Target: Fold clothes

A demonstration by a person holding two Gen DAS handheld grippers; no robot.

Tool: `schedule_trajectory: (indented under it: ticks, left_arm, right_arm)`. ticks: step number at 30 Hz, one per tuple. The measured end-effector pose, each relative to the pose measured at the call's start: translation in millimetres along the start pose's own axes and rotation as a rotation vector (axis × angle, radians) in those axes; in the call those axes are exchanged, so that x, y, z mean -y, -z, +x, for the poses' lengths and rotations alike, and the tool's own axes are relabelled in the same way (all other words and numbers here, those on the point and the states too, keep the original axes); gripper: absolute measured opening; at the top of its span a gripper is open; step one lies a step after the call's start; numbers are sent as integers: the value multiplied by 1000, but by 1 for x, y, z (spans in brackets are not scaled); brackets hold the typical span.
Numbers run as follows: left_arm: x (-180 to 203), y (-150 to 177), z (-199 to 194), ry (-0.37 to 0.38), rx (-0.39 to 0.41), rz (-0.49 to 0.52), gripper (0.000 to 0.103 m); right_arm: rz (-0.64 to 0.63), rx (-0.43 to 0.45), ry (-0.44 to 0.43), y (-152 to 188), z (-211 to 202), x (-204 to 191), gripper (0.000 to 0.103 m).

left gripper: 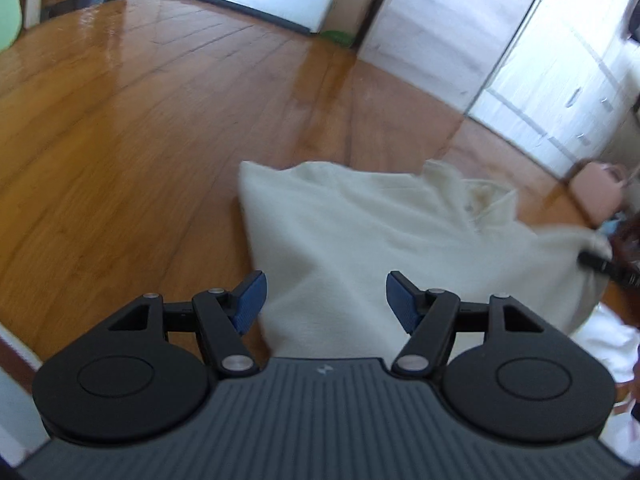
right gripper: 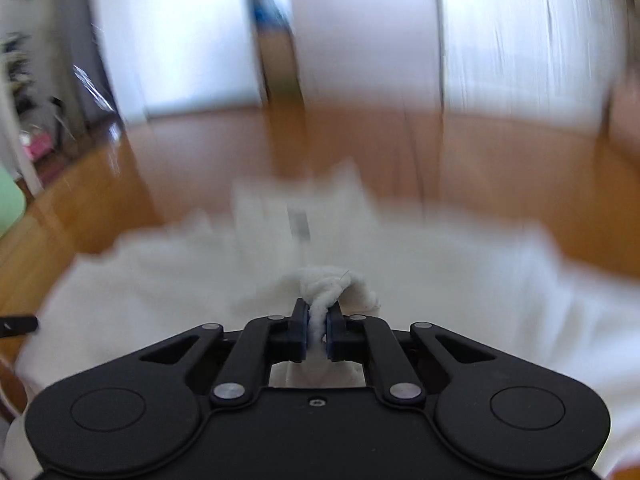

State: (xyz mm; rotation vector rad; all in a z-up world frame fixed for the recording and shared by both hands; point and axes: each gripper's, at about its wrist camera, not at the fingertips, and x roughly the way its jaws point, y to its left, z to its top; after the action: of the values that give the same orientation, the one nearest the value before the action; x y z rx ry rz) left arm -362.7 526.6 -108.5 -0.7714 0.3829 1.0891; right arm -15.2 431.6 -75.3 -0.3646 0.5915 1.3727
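A cream collared shirt (left gripper: 360,240) lies spread on a wooden floor (left gripper: 120,140). The left gripper (left gripper: 323,300) hovers over the shirt's near edge, its jaws wide apart and empty. The right gripper (right gripper: 318,326), in a blurred view, has its jaws clamped on a bunched fold of the shirt.

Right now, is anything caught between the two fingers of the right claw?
Yes. In the right wrist view, the right claw is shut on a bunched fold of the white shirt; cloth fills the gap between its fingers.
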Motion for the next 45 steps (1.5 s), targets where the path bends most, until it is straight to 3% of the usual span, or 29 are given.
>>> schedule_trajectory:
  ticks: [2, 5, 7, 9, 12, 14, 16, 18, 22, 24, 27, 28, 31, 33, 34, 35, 36, 38, 41, 44, 45]
  left_arm:
    - [7, 2, 0, 22, 0, 31, 66]
    - [31, 8, 4, 15, -8, 170, 72]
    - [42, 14, 9, 10, -35, 245, 74]
    - [52, 20, 16, -8, -74, 312, 75]
    - [56, 28, 32, -171, -151, 378, 75]
    - [47, 29, 39, -301, -187, 363, 76]
    - [30, 22, 37, -328, -187, 275, 75]
    - [14, 14, 31, -284, -187, 170, 72]
    - [-14, 9, 29, -144, -222, -30, 42]
    - [-12, 9, 29, -191, -216, -3, 41]
    - [-6, 9, 28, -300, -194, 50, 43]
    - [-7, 10, 28, -317, -193, 60, 43]
    - [-8, 13, 30, -371, -192, 93, 40]
    - [-11, 10, 25, -340, -175, 65, 40]
    - [-12, 9, 23, -321, -164, 49, 40]
    - [-14, 8, 18, -280, -143, 23, 40]
    - [-14, 8, 14, -244, -123, 11, 40]
    - [-9, 7, 8, -180, -93, 19, 41]
    - [16, 10, 8, -120, -89, 115, 42]
    - [39, 19, 12, -169, -106, 203, 43]
    - [45, 21, 12, -173, -106, 233, 43]
  right_arm:
    - [-125, 61, 28, -13, -8, -13, 8]
    - [-284, 5, 164, -5, 12, -9, 9]
    - [-249, -71, 187, 4, 28, 6, 8]
    - [-189, -91, 179, 7, 33, 17, 8]
    - [-141, -38, 150, -4, 22, 15, 8]
    - [-104, -1, 114, -13, 11, 14, 8]
    - [-89, -26, 72, -11, 13, 12, 8]
    - [-93, -77, 45, -4, 18, 10, 8]
    - [-111, -111, 93, 10, 18, 9, 8]
    - [-36, -95, 67, 6, 8, 15, 8]
    - [116, -111, -73, 1, -2, 24, 8]
    - [100, -119, -71, -1, -2, 20, 8]
    - [-19, -111, 44, -3, -3, 8, 8]
    - [-84, -151, 141, 3, 7, 8, 10]
    - [-124, -191, 193, 7, 16, 8, 15]
    - [-171, -248, 250, 14, 29, 9, 33]
    - [-206, -293, 312, 21, 39, 11, 39]
    - [-195, -298, 375, 26, 40, 16, 42]
    - [-46, -227, 280, 27, 20, 31, 50]
    - [18, -228, 174, 38, 15, 41, 49]
    - [-9, -237, 179, 43, 17, 41, 49]
